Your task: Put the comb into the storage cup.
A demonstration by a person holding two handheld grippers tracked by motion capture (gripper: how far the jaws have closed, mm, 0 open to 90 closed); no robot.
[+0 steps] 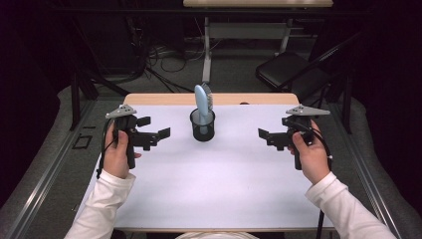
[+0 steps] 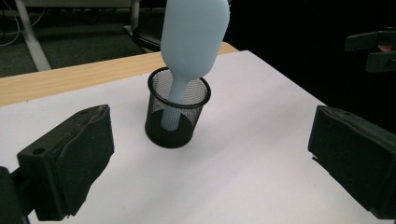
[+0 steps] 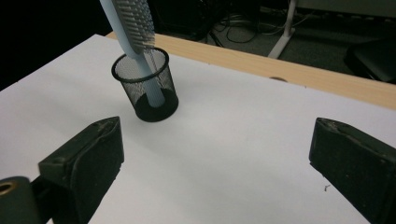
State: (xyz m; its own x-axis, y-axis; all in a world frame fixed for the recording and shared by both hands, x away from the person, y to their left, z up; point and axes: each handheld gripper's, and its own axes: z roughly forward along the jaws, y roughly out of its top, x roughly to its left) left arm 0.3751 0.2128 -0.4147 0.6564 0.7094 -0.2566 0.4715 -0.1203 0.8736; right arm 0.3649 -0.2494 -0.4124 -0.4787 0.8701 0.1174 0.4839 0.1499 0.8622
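Note:
A black mesh cup [image 1: 202,126] stands at the middle of the white table [image 1: 224,174], toward the back. A pale blue hairbrush [image 1: 202,102] stands in it handle down, head sticking up and leaning slightly. My left gripper [image 1: 160,135] is held above the table to the cup's left, open and empty. My right gripper [image 1: 264,135] hovers to the cup's right, also open and empty. The left gripper view shows the cup [image 2: 177,109] and the brush's smooth back [image 2: 194,32]. From the right gripper view the cup [image 3: 145,86] and the bristles [image 3: 135,21] are visible.
A wooden strip [image 1: 164,98] edges the table's far side. Behind it are a folding chair [image 1: 293,69], a desk leg [image 1: 206,50] and cables on the floor. The white sheet lies bare around the cup.

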